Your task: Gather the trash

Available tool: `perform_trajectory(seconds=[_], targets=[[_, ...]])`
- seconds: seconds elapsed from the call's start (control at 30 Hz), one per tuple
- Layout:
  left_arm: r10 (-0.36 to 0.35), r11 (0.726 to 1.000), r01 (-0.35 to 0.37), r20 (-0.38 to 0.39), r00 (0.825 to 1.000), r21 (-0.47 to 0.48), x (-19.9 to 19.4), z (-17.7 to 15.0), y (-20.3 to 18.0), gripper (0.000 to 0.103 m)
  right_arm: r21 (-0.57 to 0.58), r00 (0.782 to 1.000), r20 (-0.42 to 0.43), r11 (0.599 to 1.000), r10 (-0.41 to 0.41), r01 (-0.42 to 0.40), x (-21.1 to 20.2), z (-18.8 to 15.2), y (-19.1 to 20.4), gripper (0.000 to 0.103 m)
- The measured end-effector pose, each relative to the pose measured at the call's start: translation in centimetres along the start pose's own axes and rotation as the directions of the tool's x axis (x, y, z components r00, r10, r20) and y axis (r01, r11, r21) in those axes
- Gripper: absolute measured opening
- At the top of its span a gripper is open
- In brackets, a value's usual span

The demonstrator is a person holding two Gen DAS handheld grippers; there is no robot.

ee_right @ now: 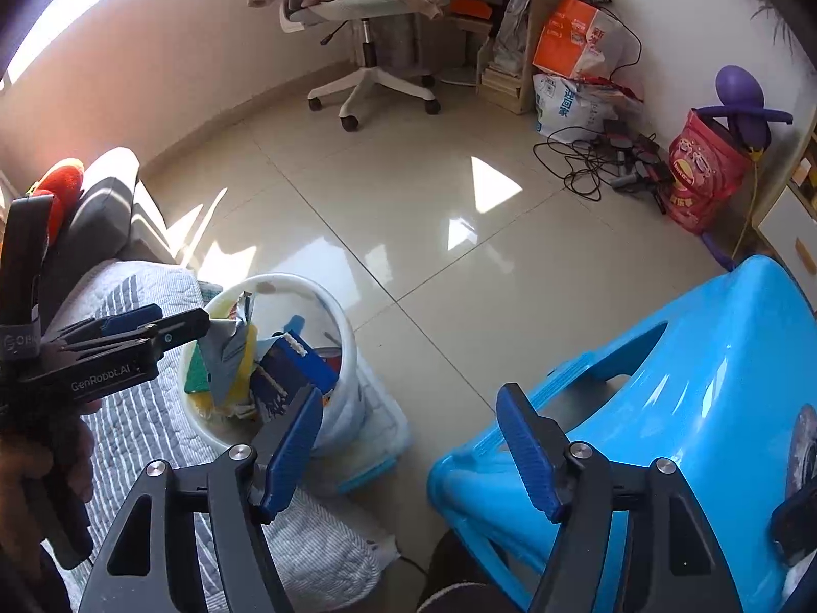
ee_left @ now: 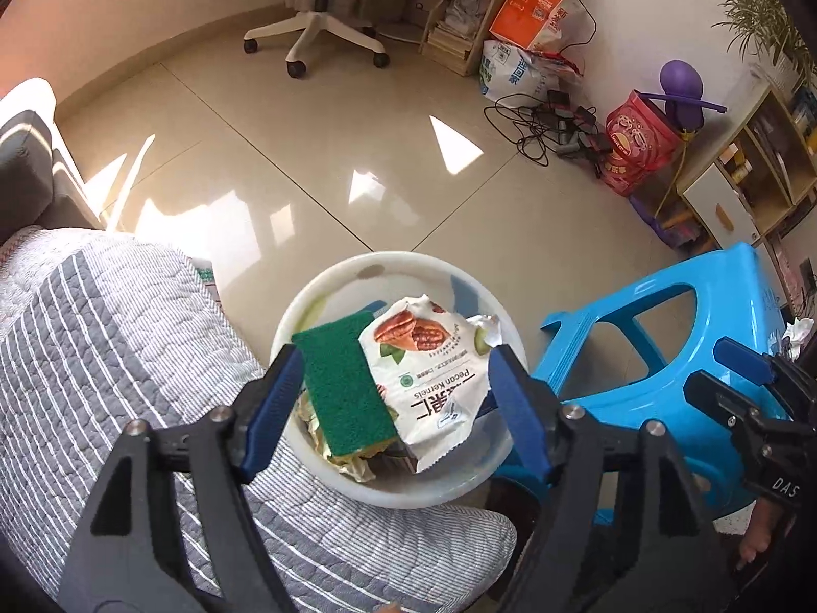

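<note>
A white trash bin (ee_left: 327,286) stands on the floor beside the sofa. It holds a green scouring sponge (ee_left: 344,383), a white pecan snack wrapper (ee_left: 434,383) and other scraps. My left gripper (ee_left: 395,408) is open and empty right above the bin, its fingers on either side of the trash. The bin (ee_right: 342,327) also shows in the right wrist view, with the left gripper (ee_right: 153,332) over it. My right gripper (ee_right: 408,454) is open and empty above the floor, between the bin and a blue plastic stool (ee_right: 689,383). A crumpled white tissue (ee_left: 799,332) lies on the stool's far side.
A striped grey sofa cover (ee_left: 127,357) lies to the left. The blue stool (ee_left: 664,357) stands to the right. A white office chair (ee_left: 316,36), bags, tangled cables (ee_left: 551,127) and a shelf (ee_left: 740,179) line the far walls. A glossy tiled floor (ee_left: 357,153) lies between.
</note>
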State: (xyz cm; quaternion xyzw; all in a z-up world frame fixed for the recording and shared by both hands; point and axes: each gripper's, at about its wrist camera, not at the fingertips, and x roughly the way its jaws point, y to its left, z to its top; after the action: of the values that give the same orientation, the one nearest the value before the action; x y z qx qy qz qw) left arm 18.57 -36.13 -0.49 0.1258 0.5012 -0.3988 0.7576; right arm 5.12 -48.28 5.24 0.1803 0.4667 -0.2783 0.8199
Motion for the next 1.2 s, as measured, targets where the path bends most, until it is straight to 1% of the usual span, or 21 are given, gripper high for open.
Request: perform_trajectory(seconds=[0.17,0.43,0.47,0.5,0.57,0.67,0.77,0.83,0.87,0.97,1.0,1.1,1.13,1.17,1.2], targets=[[0.01,1.0,-0.01,0.01,1.0,-0.03,-1.0,-0.8,1.3,0.08,-0.011,1.0,0.005,1.0,0.004,-0.004,-0.1,-0.1,0.6,0.075],[0.03,0.998,-0.029,0.018,0.999,-0.053,-2.3,-2.1,2.5,0.082,-0.024,1.0,-0.005,1.0,0.007,-0.007,0.1,-0.2,1.4,0.076],[0.042,0.998,-0.04,0.021,0.999,-0.057,-2.6,-2.3,2.6,0.084,-0.027,1.0,-0.005,1.0,0.007,-0.007,0.1,-0.3,1.6,0.076],[0.064,0.996,-0.062,0.017,0.998,-0.061,-2.8,-2.5,2.8,0.09,-0.03,1.0,-0.006,1.0,0.009,-0.009,0.1,-0.3,1.7,0.076],[0.115,0.991,-0.112,0.032,0.993,-0.073,-3.4,-3.5,3.5,0.098,-0.039,1.0,-0.007,0.999,0.014,-0.014,-0.1,-0.5,2.1,0.076],[0.187,0.98,-0.184,0.034,0.982,-0.081,-4.6,-5.3,4.2,0.102,-0.054,1.0,-0.002,0.998,0.021,-0.021,-0.5,-1.0,2.6,0.077],[0.241,0.965,-0.235,0.038,0.97,-0.113,-6.3,-7.6,4.9,0.102,-0.073,0.999,-0.004,0.996,0.042,-0.042,-1.2,-1.7,3.3,0.081],[0.281,0.953,-0.275,0.036,0.959,-0.124,-7.6,-9.5,5.3,0.102,-0.099,0.998,-0.004,0.993,0.064,-0.064,-2.0,-2.6,3.9,0.082],[0.308,0.945,-0.302,0.034,0.951,-0.126,-8.3,-10.5,5.4,0.102,-0.115,0.998,-0.003,0.991,0.066,-0.066,-2.5,-2.9,4.3,0.084],[0.37,0.919,-0.357,0.052,0.928,-0.165,-10.8,-13.0,5.5,0.102,-0.153,0.999,0.009,0.987,0.047,-0.045,-4.0,-4.1,5.6,0.086],[0.391,0.909,-0.377,0.053,0.919,-0.177,-11.6,-13.8,5.4,0.102,-0.172,0.998,0.018,0.984,0.053,-0.049,-4.8,-4.6,6.2,0.086],[0.441,0.885,-0.413,0.101,0.892,-0.217,-14.5,-16.7,4.6,0.102,-0.23,0.996,0.049,0.971,0.077,-0.064,-7.2,-6.5,8.2,0.087],[0.461,0.875,-0.429,0.116,0.88,-0.224,-15.4,-17.7,4.2,0.102,-0.252,0.995,0.062,0.966,0.084,-0.066,-7.9,-7.4,8.9,0.088],[0.493,0.859,-0.457,0.128,0.861,-0.232,-16.1,-18.6,3.9,0.102,-0.274,0.993,0.076,0.959,0.092,-0.068,-8.5,-8.2,9.6,0.088],[0.531,0.835,-0.49,0.137,0.836,-0.249,-16.7,-19.6,3.6,0.102,-0.298,0.99,0.09,0.952,0.105,-0.074,-9.1,-9.2,10.4,0.089]])
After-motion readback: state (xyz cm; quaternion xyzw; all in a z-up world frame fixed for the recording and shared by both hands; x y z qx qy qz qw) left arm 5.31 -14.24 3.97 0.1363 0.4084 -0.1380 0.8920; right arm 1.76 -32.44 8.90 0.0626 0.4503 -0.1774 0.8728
